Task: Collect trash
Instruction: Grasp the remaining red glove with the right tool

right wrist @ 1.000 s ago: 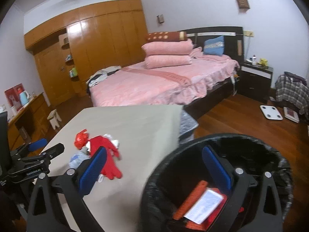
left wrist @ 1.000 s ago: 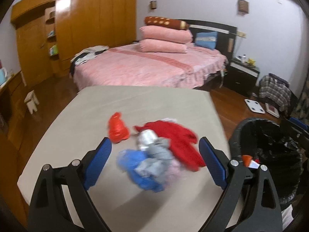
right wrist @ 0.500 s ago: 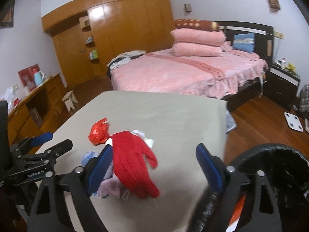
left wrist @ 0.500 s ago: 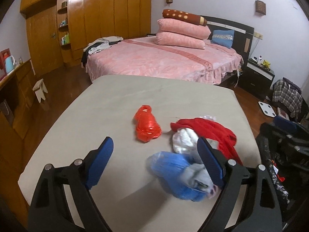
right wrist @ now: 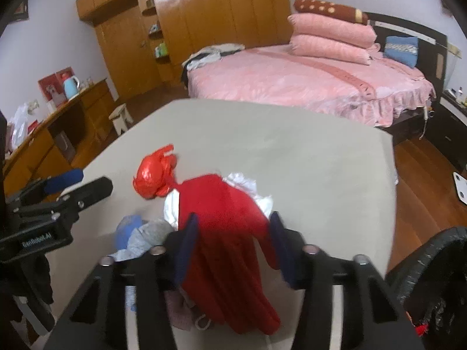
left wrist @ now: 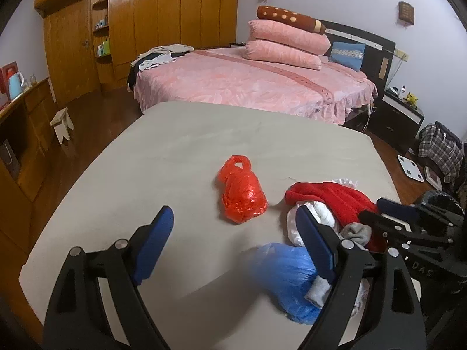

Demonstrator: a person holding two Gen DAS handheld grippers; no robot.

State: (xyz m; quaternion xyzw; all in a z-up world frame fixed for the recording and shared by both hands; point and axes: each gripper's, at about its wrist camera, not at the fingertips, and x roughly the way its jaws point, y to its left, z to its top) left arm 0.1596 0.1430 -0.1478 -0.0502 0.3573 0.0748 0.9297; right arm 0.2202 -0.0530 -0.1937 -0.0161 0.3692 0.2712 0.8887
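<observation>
Two grippers: right gripper (right wrist: 232, 245) jaws, just closing, flank one red cloth (right wrist: 221, 227), contact unclear; left gripper (left wrist: 233, 242) wide, empty; one orange bag (left wrist: 242, 194).

A large beige table (left wrist: 181, 157) is filling the foreground of a bedroom. An orange plastic bag (left wrist: 242, 194) is lying alone near the middle. Just to its right, a heap is sitting near the table's right edge: a red cloth (right wrist: 221, 213) is draping over white crumpled plastic (left wrist: 300, 221), with a grey rag (left wrist: 356, 232) and a blue plastic bag (left wrist: 287, 277) lying nearer the camera.
</observation>
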